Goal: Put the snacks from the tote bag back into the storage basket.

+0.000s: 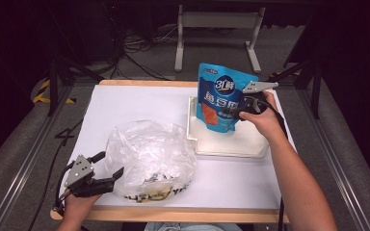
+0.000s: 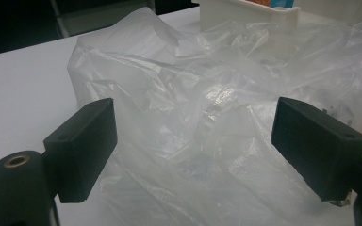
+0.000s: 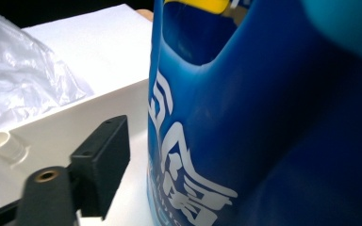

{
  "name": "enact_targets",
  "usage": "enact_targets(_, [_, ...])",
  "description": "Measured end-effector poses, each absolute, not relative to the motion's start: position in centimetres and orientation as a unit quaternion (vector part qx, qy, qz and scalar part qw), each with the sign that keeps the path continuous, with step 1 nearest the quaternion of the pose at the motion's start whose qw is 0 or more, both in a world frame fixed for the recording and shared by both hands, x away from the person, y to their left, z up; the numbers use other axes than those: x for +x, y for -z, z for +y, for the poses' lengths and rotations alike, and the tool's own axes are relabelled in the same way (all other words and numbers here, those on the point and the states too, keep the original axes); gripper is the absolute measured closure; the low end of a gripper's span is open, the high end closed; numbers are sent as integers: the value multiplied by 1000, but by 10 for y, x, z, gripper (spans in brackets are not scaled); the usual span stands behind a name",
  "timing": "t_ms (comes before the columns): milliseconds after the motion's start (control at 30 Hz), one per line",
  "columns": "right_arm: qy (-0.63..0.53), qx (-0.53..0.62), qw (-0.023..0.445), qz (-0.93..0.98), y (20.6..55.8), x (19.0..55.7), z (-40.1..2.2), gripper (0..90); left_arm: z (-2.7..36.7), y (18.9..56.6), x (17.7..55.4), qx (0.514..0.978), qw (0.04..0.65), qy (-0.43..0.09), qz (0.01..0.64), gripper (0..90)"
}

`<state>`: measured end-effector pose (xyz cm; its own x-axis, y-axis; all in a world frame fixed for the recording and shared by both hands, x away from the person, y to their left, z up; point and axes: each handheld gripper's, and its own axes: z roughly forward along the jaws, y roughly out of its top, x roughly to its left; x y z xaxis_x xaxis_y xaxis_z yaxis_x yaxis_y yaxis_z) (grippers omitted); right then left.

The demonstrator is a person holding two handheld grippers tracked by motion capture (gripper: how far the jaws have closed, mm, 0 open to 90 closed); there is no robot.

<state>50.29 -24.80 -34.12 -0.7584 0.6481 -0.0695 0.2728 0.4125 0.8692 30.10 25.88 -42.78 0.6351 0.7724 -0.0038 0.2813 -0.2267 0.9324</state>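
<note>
Right gripper pinches pouch upright over far-right tray, may slip; left gripper spread beside near bag.

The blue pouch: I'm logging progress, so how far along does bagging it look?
Done: the blue pouch stands upright in the white tray, with the right gripper at its edge. In hand: whether that gripper is shut on it can't be told. Left: the clear plastic bag lies crumpled, the left gripper open beside it; nothing is visibly bagged yet.
</note>
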Motion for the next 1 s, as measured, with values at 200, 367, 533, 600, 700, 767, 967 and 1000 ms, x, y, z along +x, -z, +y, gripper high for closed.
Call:
enact_targets(200, [-465, 291, 215, 808, 332, 494, -254, 157, 259, 427, 301, 744, 512, -242, 354, 156])
enact_targets(367, [-468, 298, 225, 801, 323, 483, -266, 147, 259, 427, 301, 744, 512, -243, 355, 156])
enact_targets(533, [-475, 303, 226, 795, 317, 470, -277, 136, 259, 427, 301, 743, 512, -244, 356, 155])
enact_targets(600, [-477, 303, 227, 793, 315, 465, -280, 133, 259, 427, 301, 743, 511, -245, 356, 155])
enact_targets(700, [-486, 307, 228, 786, 311, 449, -288, 129, 259, 427, 301, 742, 512, -245, 357, 155])
enact_targets(767, [-491, 308, 224, 784, 310, 442, -291, 129, 259, 427, 301, 743, 511, -246, 356, 155])
enact_targets(967, [-496, 307, 222, 782, 308, 417, -298, 129, 258, 426, 300, 743, 510, -249, 355, 155])
enact_targets(1000, [-495, 305, 222, 783, 308, 412, -299, 129, 258, 426, 300, 744, 509, -248, 355, 155])
